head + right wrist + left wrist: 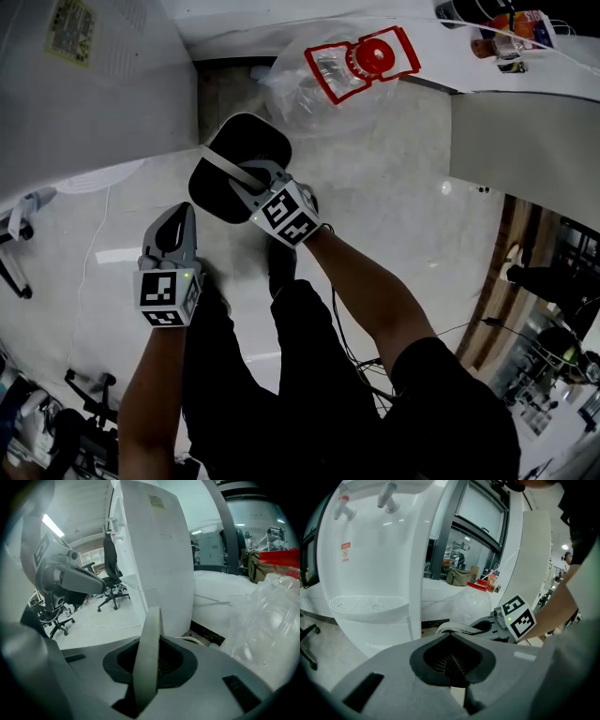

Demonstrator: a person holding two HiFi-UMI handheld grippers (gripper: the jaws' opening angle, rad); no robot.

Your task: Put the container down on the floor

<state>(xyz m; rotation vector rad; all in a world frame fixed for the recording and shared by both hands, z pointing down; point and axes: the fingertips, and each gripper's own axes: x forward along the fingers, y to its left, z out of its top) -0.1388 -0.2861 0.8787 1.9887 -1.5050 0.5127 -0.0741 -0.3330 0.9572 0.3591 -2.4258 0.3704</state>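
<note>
- Head view, far left: a white water dispenser (94, 84) stands on the pale floor (403, 197). The left gripper view shows its two taps and its drip tray.
- Next comes the left gripper (181, 220), held ahead of the person's left leg and tilted downward. Its own view shows the jaws together with nothing between them.
- Just to its right is the container (253, 141), a dark oval tub seen from above. A pale strap handle (230, 170) runs across its top.
- The right gripper (246, 187) reaches over the container's near right edge. Its jaws are narrow and clamped on the strap handle. In the right gripper view the grey-white band stands up between them.
- The container hangs by that strap in front of the person's feet, over the floor and near the dispenser's corner. I cannot tell whether its base touches the floor.
- Beyond it and to the right stands a clear water jug (305, 98) with a red cap (373, 56) and a red carrying handle. It is on the floor near the dispenser's foot.
- At the top right a white countertop (441, 47) carries a few small items in the corner.
</note>
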